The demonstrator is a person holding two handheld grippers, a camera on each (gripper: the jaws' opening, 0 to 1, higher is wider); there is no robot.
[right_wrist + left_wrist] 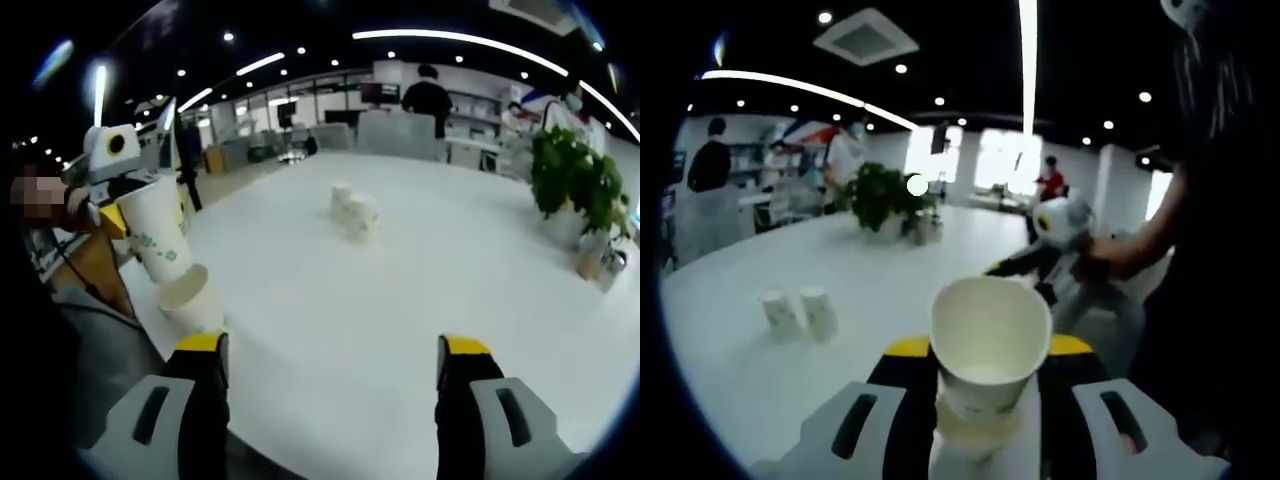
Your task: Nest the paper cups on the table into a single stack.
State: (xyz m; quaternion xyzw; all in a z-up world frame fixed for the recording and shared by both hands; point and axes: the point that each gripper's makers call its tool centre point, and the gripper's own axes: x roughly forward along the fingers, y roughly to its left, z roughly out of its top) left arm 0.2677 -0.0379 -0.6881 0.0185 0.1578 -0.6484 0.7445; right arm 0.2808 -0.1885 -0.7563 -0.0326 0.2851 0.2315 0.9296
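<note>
Left gripper (985,420) clamped on a paper cup (990,345), mouth toward camera, held above the near edge of the white desk (840,290). Right gripper (330,400) jaws wide apart, holding nothing. Two cups (800,312) upside down together mid-desk. Another cup (190,295) at the desk edge below the held one.

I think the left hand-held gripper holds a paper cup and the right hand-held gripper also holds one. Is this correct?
Not quite. The right hand-held gripper is open and empty, as the right gripper view shows. The left hand-held gripper does hold a paper cup.
</note>
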